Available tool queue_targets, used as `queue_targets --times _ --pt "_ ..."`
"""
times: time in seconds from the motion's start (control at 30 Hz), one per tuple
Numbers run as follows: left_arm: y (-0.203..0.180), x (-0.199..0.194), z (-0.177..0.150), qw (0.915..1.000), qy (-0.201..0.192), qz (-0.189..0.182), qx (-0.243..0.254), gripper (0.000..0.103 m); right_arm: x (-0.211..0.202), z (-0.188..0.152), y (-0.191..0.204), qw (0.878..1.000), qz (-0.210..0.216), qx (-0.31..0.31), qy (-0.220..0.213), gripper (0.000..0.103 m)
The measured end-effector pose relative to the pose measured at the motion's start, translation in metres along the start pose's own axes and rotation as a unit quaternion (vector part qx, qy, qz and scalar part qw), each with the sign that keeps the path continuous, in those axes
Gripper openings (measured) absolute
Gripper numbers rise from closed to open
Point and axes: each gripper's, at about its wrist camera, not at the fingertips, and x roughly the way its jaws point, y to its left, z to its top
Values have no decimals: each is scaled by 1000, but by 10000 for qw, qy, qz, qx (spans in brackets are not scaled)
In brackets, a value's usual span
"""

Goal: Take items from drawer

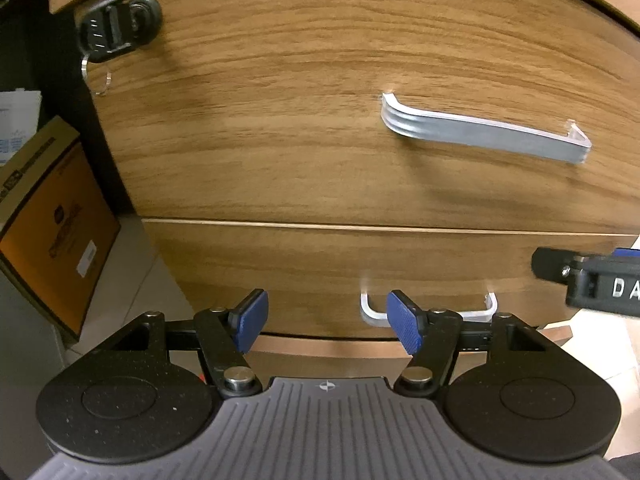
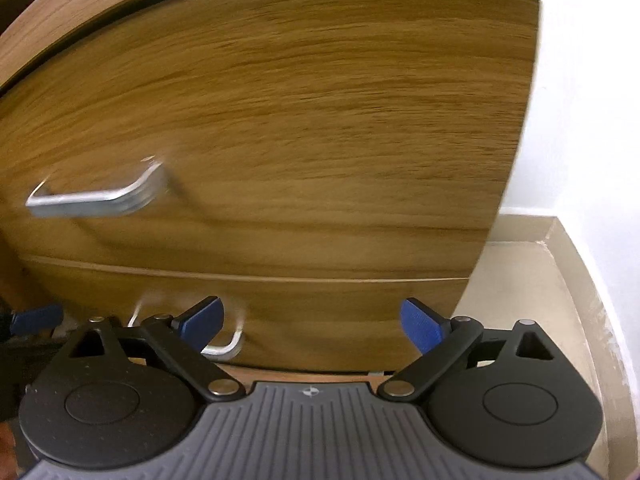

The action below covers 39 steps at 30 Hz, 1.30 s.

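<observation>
Left wrist view faces a wood-grain cabinet with two closed drawers: the tall upper drawer front point(image 1: 320, 100) carries a ribbed silver bar handle point(image 1: 484, 132) and a black key lock point(image 1: 120, 24) at its top left corner, with an orange-brown cardboard box point(image 1: 48, 232) on the floor beside it. Below, the shallower lower drawer front point(image 1: 320, 272) has a small silver handle point(image 1: 430, 312) just beyond the left gripper point(image 1: 328, 326), whose blue pads are spread and empty. Right wrist view shows the right gripper point(image 2: 312, 326) likewise spread wide, holding nothing, before that lower drawer.

Upper drawer point(image 1: 320, 100) sits above lower drawer point(image 1: 320, 272) (both shut); cardboard box point(image 1: 52, 232) stands left.
</observation>
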Motion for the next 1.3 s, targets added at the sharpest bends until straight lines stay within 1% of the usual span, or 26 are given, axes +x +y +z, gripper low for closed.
queue_targets --times 0.2,0.33,0.37,0.43,0.63,0.77,0.87,1.13,1.3 --pt "4 -20 -6 9999 24 84 -116 69 -12 1 -9 9998 129 -97 106 98" --pt "1 -42 -12 9998 37 119 -158 70 -27 -4 -15 9996 171 -120 166 98" --pt "5 -45 -16 9998 50 128 -157 70 -32 -5 -16 9996 177 -131 173 98" --pt "9 -52 -19 9996 65 181 -194 70 -43 -8 -16 9995 184 -172 168 98" --pt "13 -83 -27 9988 25 145 -469 70 -71 -16 -4 9989 270 -350 178 98" --pt "12 -107 -34 9987 -66 130 -481 73 -100 -22 2 9988 271 -374 182 98" --pt "12 -125 -38 9987 -140 113 -470 73 -129 -38 16 9987 300 -379 163 98" --pt "20 -174 -51 9960 -298 77 -842 73 -184 -55 20 9985 406 -347 134 98" --pt "22 -210 -57 9954 -380 102 -876 73 -218 -62 22 9978 537 -378 73 98"
